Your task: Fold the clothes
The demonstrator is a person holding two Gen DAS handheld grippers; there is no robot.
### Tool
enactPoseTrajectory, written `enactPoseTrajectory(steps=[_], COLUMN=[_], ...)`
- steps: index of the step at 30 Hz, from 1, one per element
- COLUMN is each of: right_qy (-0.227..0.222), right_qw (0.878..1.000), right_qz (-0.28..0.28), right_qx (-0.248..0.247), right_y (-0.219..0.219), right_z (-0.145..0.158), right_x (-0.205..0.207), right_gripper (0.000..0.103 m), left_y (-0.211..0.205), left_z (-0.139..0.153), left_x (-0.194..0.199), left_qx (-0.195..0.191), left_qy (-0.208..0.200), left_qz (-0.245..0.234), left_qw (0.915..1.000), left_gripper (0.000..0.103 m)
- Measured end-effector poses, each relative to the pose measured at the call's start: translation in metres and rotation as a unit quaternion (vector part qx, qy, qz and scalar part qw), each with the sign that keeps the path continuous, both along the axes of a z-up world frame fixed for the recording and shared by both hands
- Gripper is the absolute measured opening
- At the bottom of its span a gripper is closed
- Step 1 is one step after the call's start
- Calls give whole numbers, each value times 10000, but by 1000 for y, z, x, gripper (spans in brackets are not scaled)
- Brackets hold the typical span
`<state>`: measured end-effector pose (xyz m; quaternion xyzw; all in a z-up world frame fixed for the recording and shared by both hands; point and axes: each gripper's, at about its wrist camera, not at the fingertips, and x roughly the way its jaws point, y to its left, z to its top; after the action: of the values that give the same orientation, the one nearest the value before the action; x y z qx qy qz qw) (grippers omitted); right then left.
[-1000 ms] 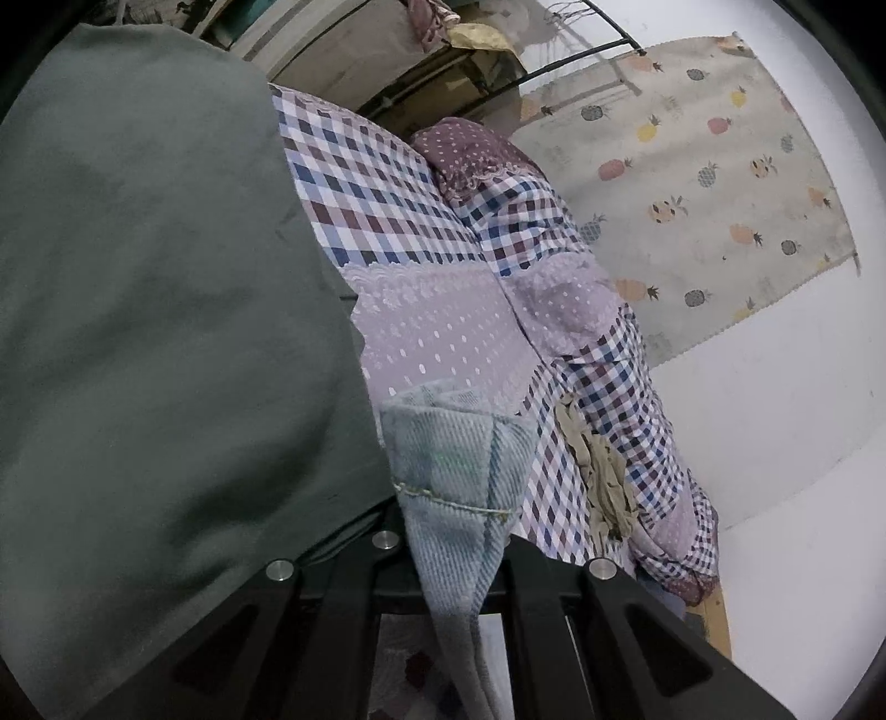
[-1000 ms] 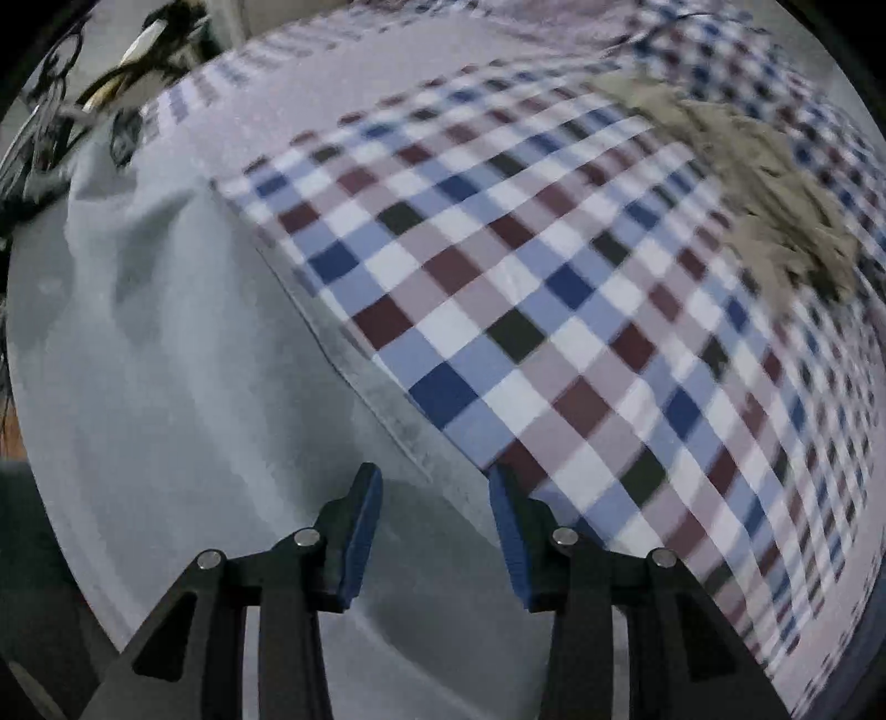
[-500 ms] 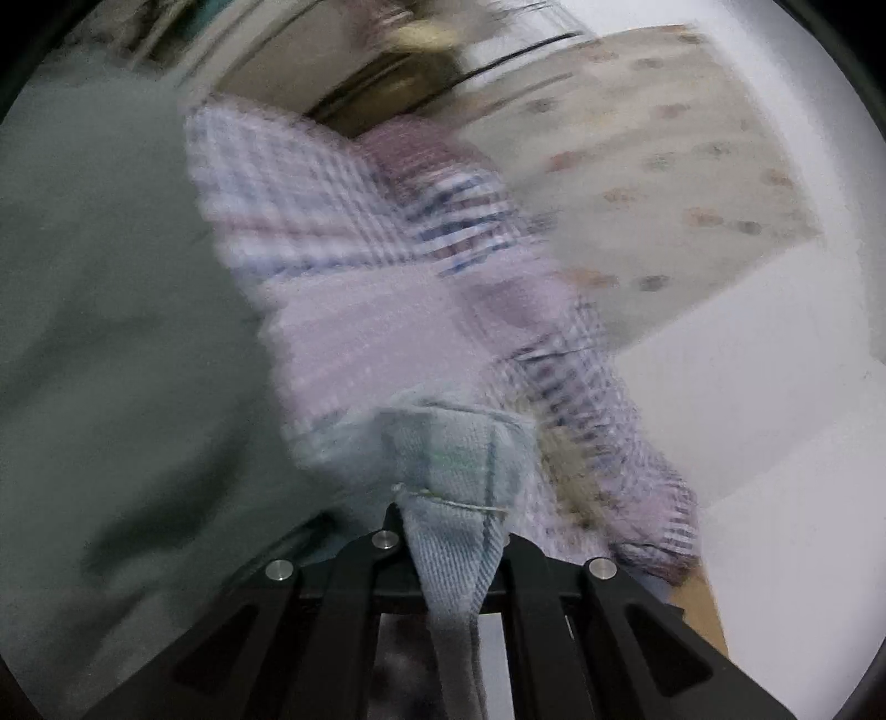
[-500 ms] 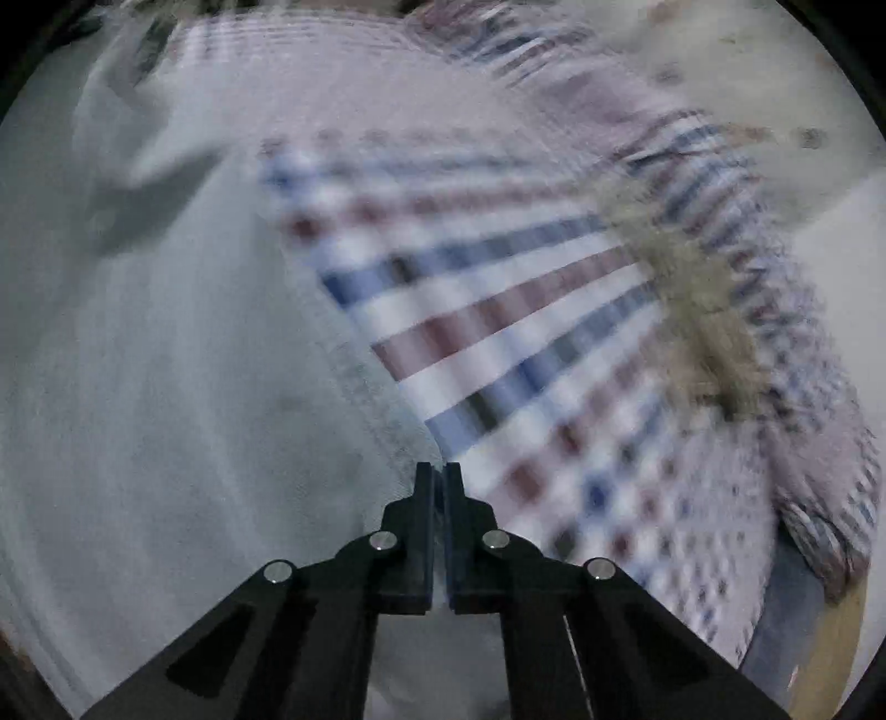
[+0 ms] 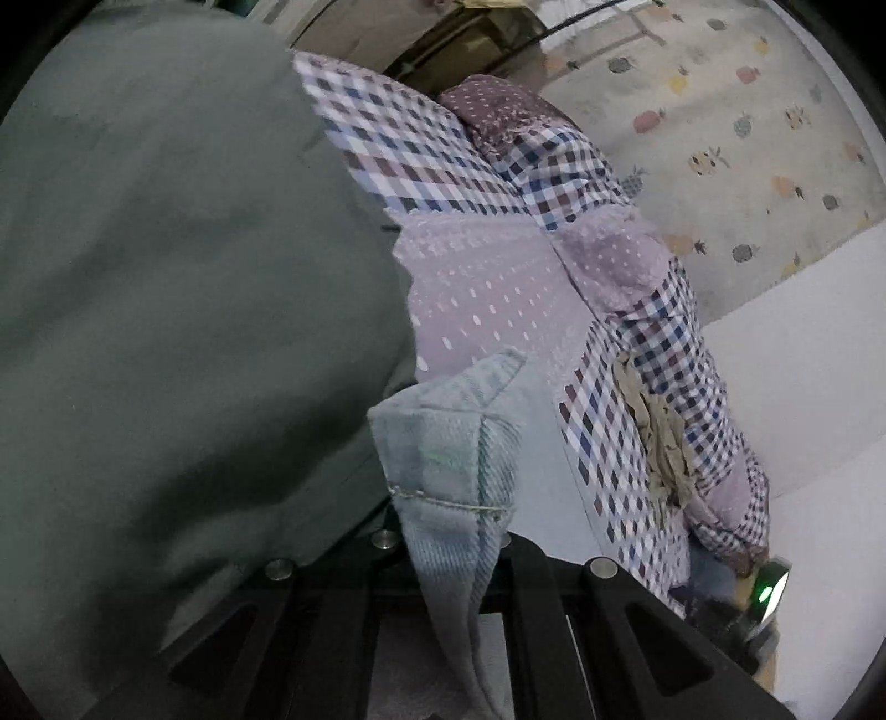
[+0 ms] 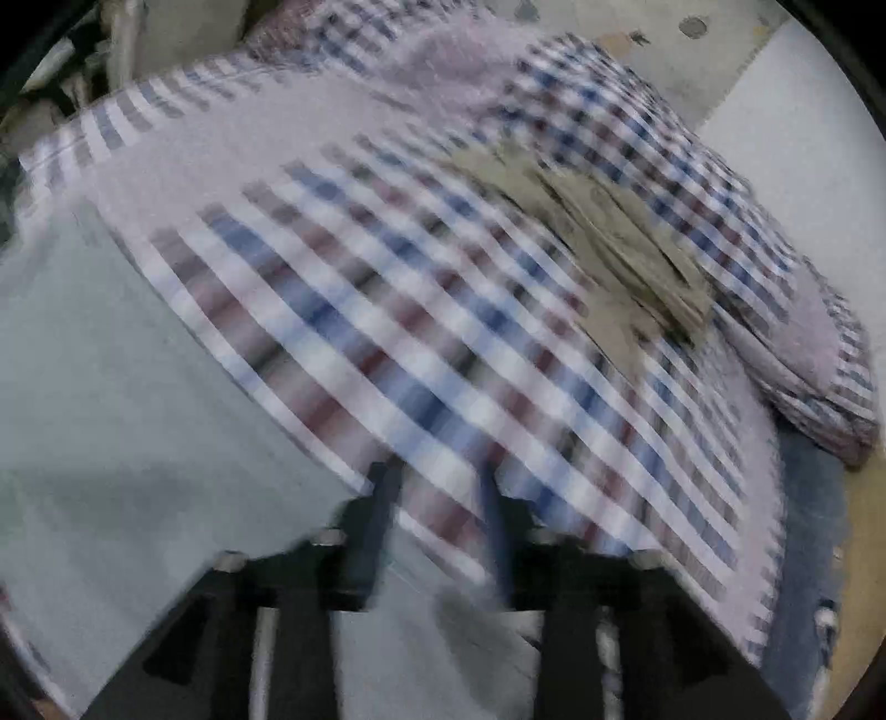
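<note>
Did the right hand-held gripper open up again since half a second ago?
Yes. The right hand-held gripper was shut then; now its fingers stand apart over the checked bedcover, though the picture is blurred.

A pale cloth printed with small pineapples [image 5: 736, 127] hangs flat against the far wall in the left wrist view, with a bare white wall [image 5: 797, 343] below and to the right of it. The checked bedcover [image 5: 421, 149], patched with mauve dotted panels, spreads across a bed, and a folded checked quilt [image 5: 653, 310] lies along its far edge; above them a thin dark curved rod [image 5: 576, 19] crosses the top of the view (what lies behind it is too dim to tell). In the blurred right wrist view a strip of tan floor [image 6: 858, 554] shows at the lower right.
</note>
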<state>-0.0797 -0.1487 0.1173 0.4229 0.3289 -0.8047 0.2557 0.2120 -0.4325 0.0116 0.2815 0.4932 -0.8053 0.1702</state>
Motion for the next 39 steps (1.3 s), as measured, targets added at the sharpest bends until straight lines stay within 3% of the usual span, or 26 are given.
enactPoseTrajectory(steps=[5, 9, 13, 17, 19, 23, 24, 25, 27, 28, 30, 32, 34, 36, 37, 38, 39], right_qy=[-843, -1242, -1649, -2273, -2517, -3052, -3103, -3098, -2686, -2442, -1833, -1254, -742, -572, -772, -943, -979], right_qw=[9866, 9724, 9608, 9447, 9396, 9212, 9174, 9138, 9211, 9248, 9302, 9268, 9260, 9381, 9544, 9670, 9759], right_qz=[1050, 1670, 1935, 1886, 1799, 1746, 1778, 1899, 2174, 2311, 2491, 2498, 2380, 2123, 1906, 1688, 1508], right_qx=[-926, -1056, -1107, -1427, -1463, -1666, -1745, -1817, -1794, -1783, -1976, -2506, -2835, -2677, -2165, -1660, -1234], right_y=[-100, -164, -214, -238, -247, -243, -241, -239, -236, -233, -223, -207, -197, -202, -214, -226, -235], right_z=[3, -17, -34, -43, -52, -67, -67, -66, -53, -45, -20, 10, 25, 18, 1, -16, -31], right_x=[20, 32, 50, 37, 26, 8, 6, 8, 16, 23, 34, 41, 46, 44, 37, 31, 28], right_gripper=[50, 51, 51, 53, 60, 64, 60, 43, 18, 13, 12, 13, 17, 24, 35, 34, 34], left_y=[-3, -7, -12, -17, -18, -21, -21, -22, -22, -21, -17, -6, 1, -4, -10, -17, -21], left_z=[-4, -6, -10, -11, -12, -14, -15, -15, -14, -10, 1, 30, 44, 33, 17, -4, -18], left_x=[-3, -1, -3, -9, -13, -17, -18, -18, -18, -17, -15, -8, -4, -9, -14, -19, -20], left_qx=[98, 133, 217, 229, 244, 278, 280, 276, 217, 125, -174, -879, -1163, -986, -733, -429, -214], left_qy=[-18, 8, 91, 125, 128, 117, 123, 128, 173, 239, 459, 1021, 1232, 947, 538, 31, -196], left_qz=[30, 0, -24, -38, -46, -68, -84, -106, -146, -162, -202, -269, -254, -217, -168, -113, -84], left_qw=[9999, 9999, 9997, 9997, 9996, 9995, 9995, 9995, 9995, 9995, 9986, 9905, 9852, 9904, 9957, 9990, 9995], left_gripper=[1, 1, 1, 1, 1, 1, 1, 1, 1, 1, 1, 1, 1, 1, 1, 1, 1])
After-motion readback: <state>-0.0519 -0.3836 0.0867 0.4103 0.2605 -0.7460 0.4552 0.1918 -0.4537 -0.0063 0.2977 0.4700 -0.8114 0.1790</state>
